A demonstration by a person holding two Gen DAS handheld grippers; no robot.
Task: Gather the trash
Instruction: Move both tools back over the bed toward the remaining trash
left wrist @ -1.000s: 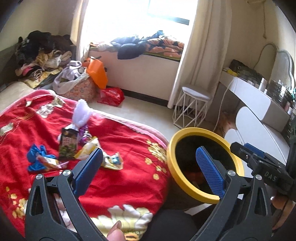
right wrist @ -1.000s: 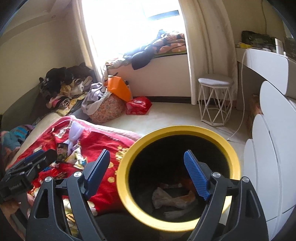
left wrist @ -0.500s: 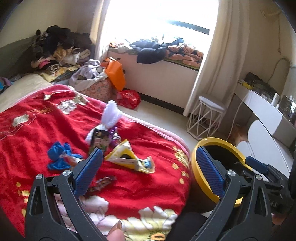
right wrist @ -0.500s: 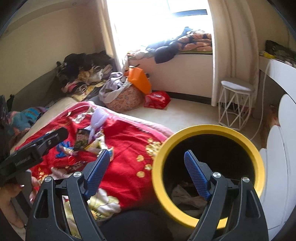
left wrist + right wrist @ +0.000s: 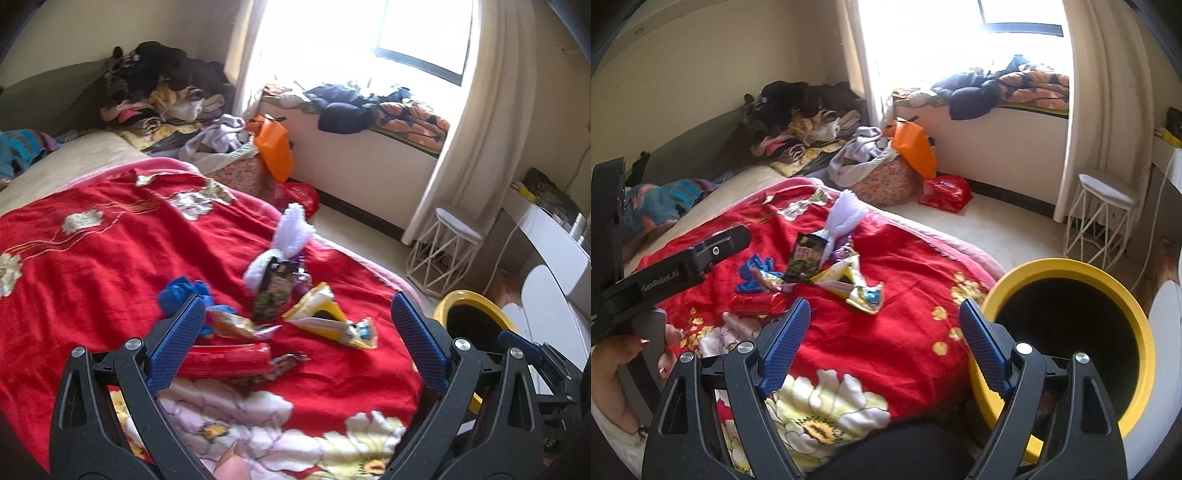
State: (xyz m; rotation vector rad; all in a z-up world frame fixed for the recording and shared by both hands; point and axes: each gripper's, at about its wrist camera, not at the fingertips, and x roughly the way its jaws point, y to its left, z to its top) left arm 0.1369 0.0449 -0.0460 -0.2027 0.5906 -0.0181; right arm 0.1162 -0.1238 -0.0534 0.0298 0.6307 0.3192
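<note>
Risk first. Nearest my left gripper (image 5: 295, 343) lies the red tube (image 5: 225, 360), just beside the left pad; it is round and slick, so I judge a pinch off its middle would squirt it sideways or roll it along the blanket (image 5: 92, 266). The soft blanket could bunch up between the pads and come up with it. Beyond it the orange wrapper (image 5: 236, 326), yellow bag (image 5: 325, 317), dark packet (image 5: 273, 291) and white tuft (image 5: 291, 229) overlap, so one grab may drag a neighbour off the bed edge.

Both tools are spread wide, holding nothing and touching nothing. My right gripper (image 5: 882, 347) hangs over the blanket's near edge, with the bin (image 5: 1145, 354) just beside its right pad, on the floor against the bed. A long carry across to that bin could shed a loosely held wrapper
</note>
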